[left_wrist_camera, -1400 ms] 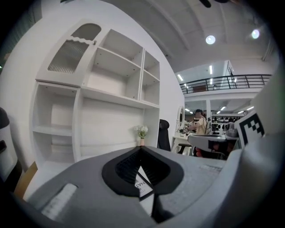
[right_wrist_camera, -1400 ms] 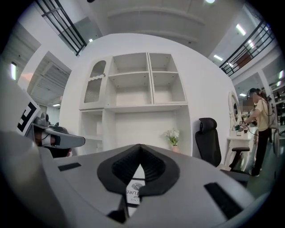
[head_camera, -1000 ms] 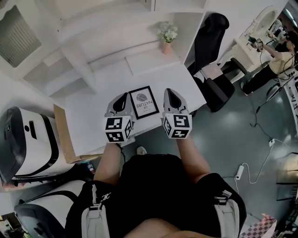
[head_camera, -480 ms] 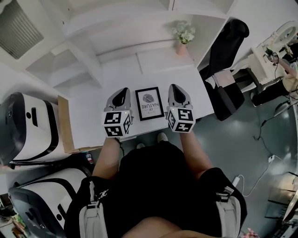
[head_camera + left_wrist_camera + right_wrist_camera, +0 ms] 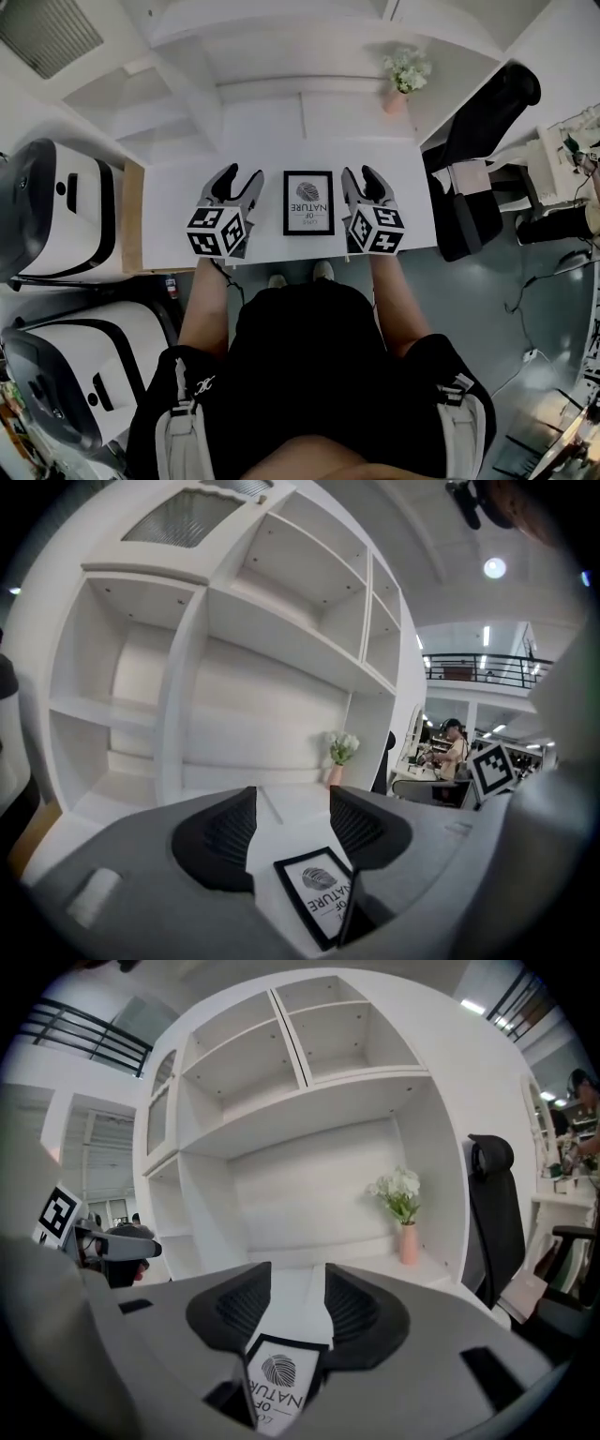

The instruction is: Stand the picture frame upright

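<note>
Picture frame [image 5: 308,202] lies flat at the near edge of the tabletop [image 5: 173,202], mid-width, between our 2 tongs. Left tongs [image 5: 241,174] and right tongs [image 5: 361,172] have just been opening, now wide, nothing between either. We'd grip both side rails and raise the far edge, near edge planted.

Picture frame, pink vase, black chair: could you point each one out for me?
picture frame [image 5: 308,202], head view, middle of its white print.
pink vase [image 5: 407,1242], right gripper view, middle of its body.
black chair [image 5: 489,111], head view, on its backrest.
</note>
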{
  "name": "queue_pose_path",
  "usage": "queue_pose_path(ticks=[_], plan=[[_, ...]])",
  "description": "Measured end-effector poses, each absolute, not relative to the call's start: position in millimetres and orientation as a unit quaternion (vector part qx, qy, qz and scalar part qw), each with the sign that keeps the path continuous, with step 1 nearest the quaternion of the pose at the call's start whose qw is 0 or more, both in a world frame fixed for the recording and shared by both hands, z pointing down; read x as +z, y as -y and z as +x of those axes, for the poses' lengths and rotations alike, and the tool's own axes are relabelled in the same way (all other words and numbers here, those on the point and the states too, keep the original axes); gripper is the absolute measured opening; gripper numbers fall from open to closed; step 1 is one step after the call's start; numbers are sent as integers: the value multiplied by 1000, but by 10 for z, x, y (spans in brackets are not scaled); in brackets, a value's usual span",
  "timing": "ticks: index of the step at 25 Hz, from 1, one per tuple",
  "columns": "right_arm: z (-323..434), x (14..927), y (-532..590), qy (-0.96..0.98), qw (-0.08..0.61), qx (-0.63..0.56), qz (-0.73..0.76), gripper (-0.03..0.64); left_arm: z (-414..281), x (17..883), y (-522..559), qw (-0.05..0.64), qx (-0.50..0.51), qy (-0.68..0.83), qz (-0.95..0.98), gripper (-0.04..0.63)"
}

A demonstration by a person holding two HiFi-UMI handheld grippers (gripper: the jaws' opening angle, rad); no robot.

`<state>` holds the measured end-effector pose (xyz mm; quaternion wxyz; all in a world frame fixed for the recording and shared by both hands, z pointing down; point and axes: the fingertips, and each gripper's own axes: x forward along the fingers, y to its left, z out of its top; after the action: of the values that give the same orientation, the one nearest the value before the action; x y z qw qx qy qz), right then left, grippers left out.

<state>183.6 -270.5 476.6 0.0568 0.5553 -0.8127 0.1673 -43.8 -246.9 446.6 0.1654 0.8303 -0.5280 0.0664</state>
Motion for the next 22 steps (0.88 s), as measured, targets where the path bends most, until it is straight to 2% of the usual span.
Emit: queue_pose_path(ticks=[9, 22], plan=[[1828, 5550, 2667, 805, 118, 247, 526, 167, -750, 5308, 2288, 248, 131, 533, 798, 241], [1741, 6479, 2436, 786, 225, 296, 494, 167, -767, 6188, 1978, 336, 188, 500, 776, 241]])
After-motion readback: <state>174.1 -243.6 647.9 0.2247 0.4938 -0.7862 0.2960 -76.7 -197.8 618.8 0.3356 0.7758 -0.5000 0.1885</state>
